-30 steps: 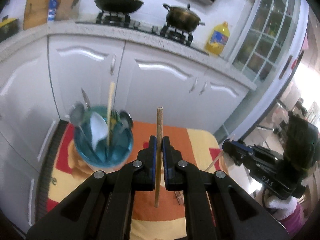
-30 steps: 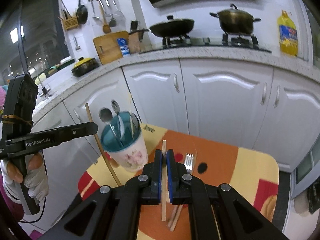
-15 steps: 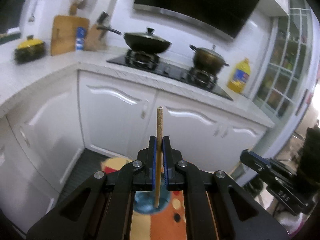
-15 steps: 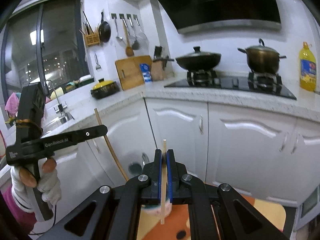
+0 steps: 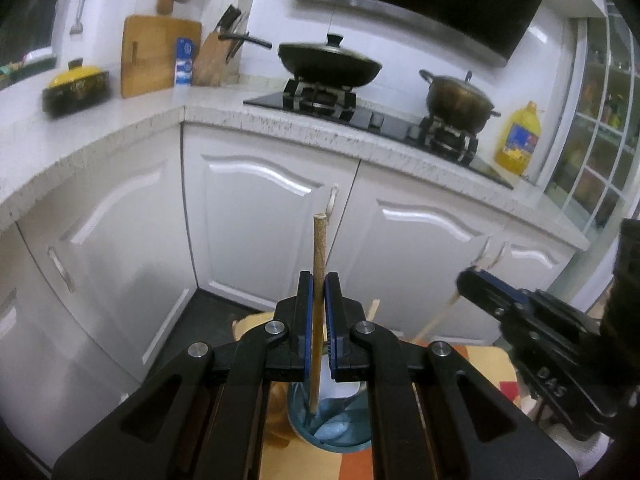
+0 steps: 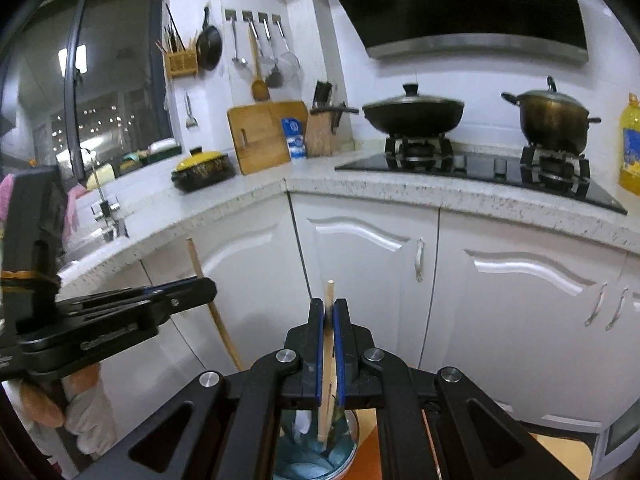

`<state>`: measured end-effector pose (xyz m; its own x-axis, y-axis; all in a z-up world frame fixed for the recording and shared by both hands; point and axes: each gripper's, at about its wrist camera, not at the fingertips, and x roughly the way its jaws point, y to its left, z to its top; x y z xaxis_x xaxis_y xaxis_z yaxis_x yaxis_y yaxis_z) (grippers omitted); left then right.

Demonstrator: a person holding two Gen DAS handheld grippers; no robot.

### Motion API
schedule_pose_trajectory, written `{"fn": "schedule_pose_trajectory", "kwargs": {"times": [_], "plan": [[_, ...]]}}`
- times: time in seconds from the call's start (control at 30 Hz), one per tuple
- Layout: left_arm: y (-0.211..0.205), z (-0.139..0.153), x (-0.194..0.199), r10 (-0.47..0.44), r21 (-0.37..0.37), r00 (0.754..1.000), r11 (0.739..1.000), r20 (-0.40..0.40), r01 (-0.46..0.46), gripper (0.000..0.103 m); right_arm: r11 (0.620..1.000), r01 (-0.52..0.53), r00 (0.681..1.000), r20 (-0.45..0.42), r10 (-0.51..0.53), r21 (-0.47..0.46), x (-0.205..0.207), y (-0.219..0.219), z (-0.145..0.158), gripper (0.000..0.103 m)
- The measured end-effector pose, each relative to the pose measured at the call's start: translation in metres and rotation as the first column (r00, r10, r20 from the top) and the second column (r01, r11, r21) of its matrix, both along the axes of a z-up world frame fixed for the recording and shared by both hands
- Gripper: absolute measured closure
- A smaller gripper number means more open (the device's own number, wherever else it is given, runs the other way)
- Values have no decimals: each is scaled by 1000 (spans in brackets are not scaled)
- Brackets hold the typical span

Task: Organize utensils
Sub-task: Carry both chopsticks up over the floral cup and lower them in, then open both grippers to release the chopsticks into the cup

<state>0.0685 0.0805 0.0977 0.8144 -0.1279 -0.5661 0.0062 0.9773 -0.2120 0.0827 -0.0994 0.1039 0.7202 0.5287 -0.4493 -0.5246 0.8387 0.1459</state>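
**Both chopsticks poised over the holder cup — insertion step in hand**

Left gripper (image 5: 319, 280): fingers closed on a dark wooden chopstick (image 5: 318, 300), held near upright. Its lower tip sits over the mouth of the teal holder cup (image 5: 332, 432), directly below the gripper; whether the tip is already past the rim cannot be told.

Right gripper (image 6: 328, 308): fingers closed on a pale wooden chopstick (image 6: 327, 380), also near upright. Lower end appears w/in the cup (image 6: 316, 460) opening, beside a white item inside the cup — likely a spoon, not confirmed.

Cup stands on the orange-patterned table (image 5: 356, 468), below both grippers. Contents mostly hidden by gripper bodies. In the left view the right gripper shows just right of the cup w/ its chopstick slanting down towards it; in the right view the left gripper shows left of the cup, stick angled the same way.

Assessment: step in hand is dropping the two chopsticks into the cup. Remaining utensils on the table, if any, are not in view, so overall progress cannot be rated.

Next move calls for: lower each stick until the tip is clearly below the rim, keep it near vertical, then open the fingers. Release one at a time — the two sticks converge on one small opening and could clash.
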Motion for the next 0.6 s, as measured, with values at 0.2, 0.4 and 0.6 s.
{"fn": "schedule_pose_trajectory", "kwargs": {"times": [0.2, 0.4, 0.6], "plan": [[-6, -25, 8, -10, 5, 998, 1000, -56, 11, 99, 1000, -18, 994, -107, 18, 5, 19, 5, -33, 99], [-12, -42, 10, -5, 9, 996, 1000, -92, 6, 99, 999, -24, 983, -180, 19, -22, 31, 7, -60, 99], [-11, -45, 11, 8, 0, 994, 1000, -107, -8, 99, 1000, 2, 971, -237, 0, 6, 38, -6, -72, 91]]}}
